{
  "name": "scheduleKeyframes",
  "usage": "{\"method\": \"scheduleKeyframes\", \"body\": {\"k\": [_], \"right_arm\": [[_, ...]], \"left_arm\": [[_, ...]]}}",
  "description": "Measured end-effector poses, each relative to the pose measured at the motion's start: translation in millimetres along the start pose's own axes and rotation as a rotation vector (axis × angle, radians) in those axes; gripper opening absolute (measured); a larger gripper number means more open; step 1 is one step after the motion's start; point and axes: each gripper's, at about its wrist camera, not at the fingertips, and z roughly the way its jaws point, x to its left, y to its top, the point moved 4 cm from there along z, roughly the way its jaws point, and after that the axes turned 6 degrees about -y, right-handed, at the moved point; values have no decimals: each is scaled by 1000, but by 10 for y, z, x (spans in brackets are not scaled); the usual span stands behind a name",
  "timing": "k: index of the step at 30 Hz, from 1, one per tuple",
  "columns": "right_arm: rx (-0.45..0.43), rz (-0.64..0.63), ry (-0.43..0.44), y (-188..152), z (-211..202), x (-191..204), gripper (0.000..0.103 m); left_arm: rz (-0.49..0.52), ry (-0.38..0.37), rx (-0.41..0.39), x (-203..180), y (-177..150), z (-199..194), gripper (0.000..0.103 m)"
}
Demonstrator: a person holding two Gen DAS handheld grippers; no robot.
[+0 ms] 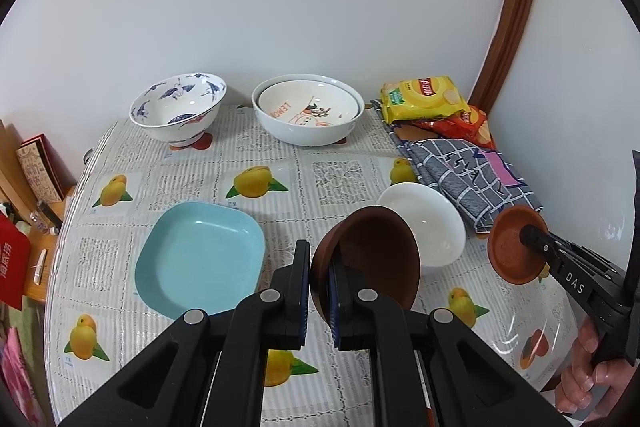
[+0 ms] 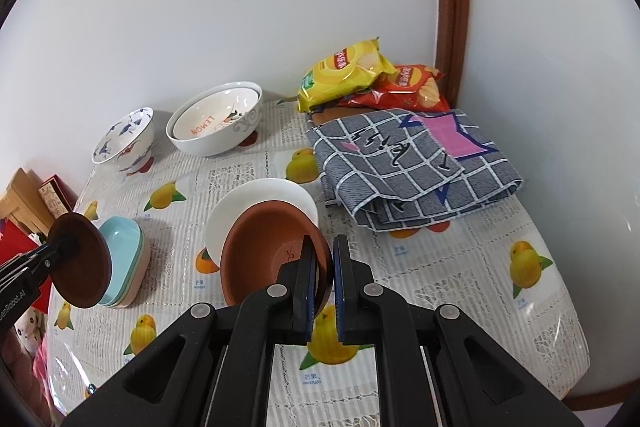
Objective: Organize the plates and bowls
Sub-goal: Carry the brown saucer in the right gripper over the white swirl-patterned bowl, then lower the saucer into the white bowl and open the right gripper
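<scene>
Left wrist: my left gripper (image 1: pixel 319 279) pinches a matte brown bowl's (image 1: pixel 372 259) rim above the tabletop (image 1: pixel 320 183) middle, beside a glossy white bowl (image 1: pixel 430 223). Right wrist: my right gripper (image 2: pixel 323 283) pinches a terracotta bowl (image 2: pixel 264 251); only here the square blue plate (image 2: pixel 124 247) tops a stack.

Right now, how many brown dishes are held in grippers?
2. One brown dish is clamped by its rim in the left gripper; the other brown dish in the right gripper. Both are lifted off the table.

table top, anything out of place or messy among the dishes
Nothing spilled or broken. Two crisp bags and a folded checked cloth sit at the table's far corner beside the bowls; they aren't dishes, so they look out of place.
</scene>
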Motion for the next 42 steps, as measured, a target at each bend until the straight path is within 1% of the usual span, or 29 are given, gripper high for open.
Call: {"method": "scheduleKeyframes", "body": {"k": [7, 14, 26, 34, 40, 42], "right_arm": [[25, -20, 8, 39, 245, 140, 8], [69, -28, 10, 74, 586, 237, 8], [143, -74, 14, 66, 1119, 488, 8], [166, -113, -12, 44, 1331, 596, 8], [173, -134, -31, 63, 1401, 623, 8], [179, -161, -51, 57, 1430, 647, 8]], "left_arm": [[-24, 16, 10, 170, 31, 111, 8], [-50, 25, 29, 318, 55, 294, 8], [-63, 23, 59, 409, 65, 556, 8], [-71, 20, 71, 465, 75, 674, 8], [-71, 13, 75, 481, 88, 727, 8], [-78, 10, 75, 495, 94, 746, 8]]}}
